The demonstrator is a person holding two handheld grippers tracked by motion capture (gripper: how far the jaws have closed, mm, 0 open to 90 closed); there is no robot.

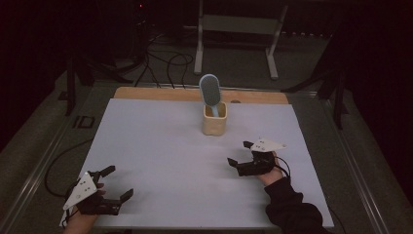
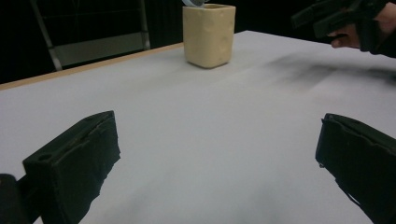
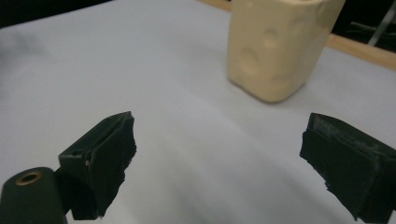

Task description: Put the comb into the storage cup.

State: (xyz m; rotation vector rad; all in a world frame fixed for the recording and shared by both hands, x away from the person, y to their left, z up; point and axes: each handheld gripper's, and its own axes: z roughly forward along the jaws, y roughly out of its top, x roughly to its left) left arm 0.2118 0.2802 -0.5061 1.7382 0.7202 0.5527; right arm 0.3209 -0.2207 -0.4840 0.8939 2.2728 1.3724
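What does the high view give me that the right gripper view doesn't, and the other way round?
High view alone: the pale blue oval hairbrush standing head-up in the cream holder, the left tongs open near the table's front left corner, the wooden strip along the far edge, and cables on the floor beyond.

Right gripper view alone: a close look at the round dimples in the holder's wall, and how widely its own black jaws stand apart.

Both: the cream dimpled cup-shaped holder, the white table sheet, and the right tongs, open and holding nothing.
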